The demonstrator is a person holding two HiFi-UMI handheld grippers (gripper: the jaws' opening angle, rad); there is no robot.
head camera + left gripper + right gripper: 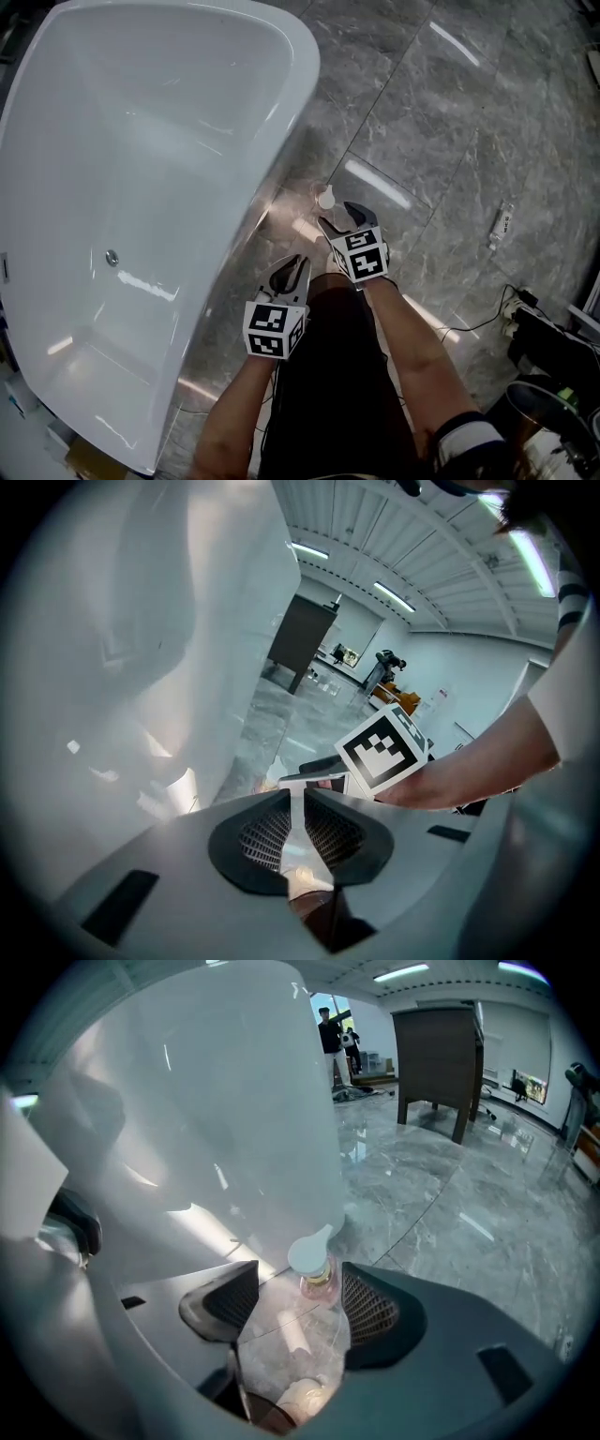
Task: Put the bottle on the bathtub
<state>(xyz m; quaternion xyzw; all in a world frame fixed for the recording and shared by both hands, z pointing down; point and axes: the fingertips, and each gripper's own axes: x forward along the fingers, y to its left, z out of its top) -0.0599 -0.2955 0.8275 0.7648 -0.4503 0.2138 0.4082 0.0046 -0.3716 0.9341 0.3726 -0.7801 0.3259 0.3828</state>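
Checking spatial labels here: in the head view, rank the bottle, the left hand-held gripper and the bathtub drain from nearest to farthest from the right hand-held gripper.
1. Bottle, on the floor, between the right hand-held gripper's open jaws.
2. Left hand-held gripper, lower left of it, beside the bathtub.
3. Drain, far left, inside the bathtub.

Floor: polished grey marble-look tiles (450, 141), streaked with reflected light.
Right edge: a white power strip (514, 305) lies on the tiles, with a thin dark cable (469, 326) trailing from it.
Farther out: a small white object (503, 221) lies flat on the floor; what it is cannot be told.
Lower right corner: a dark round bin (548, 412).
Background: a dark cabinet (441, 1049) on legs, with two people (333, 1035) standing far off beside it.
Overhead: strip lights (394, 597) on a white ribbed ceiling.
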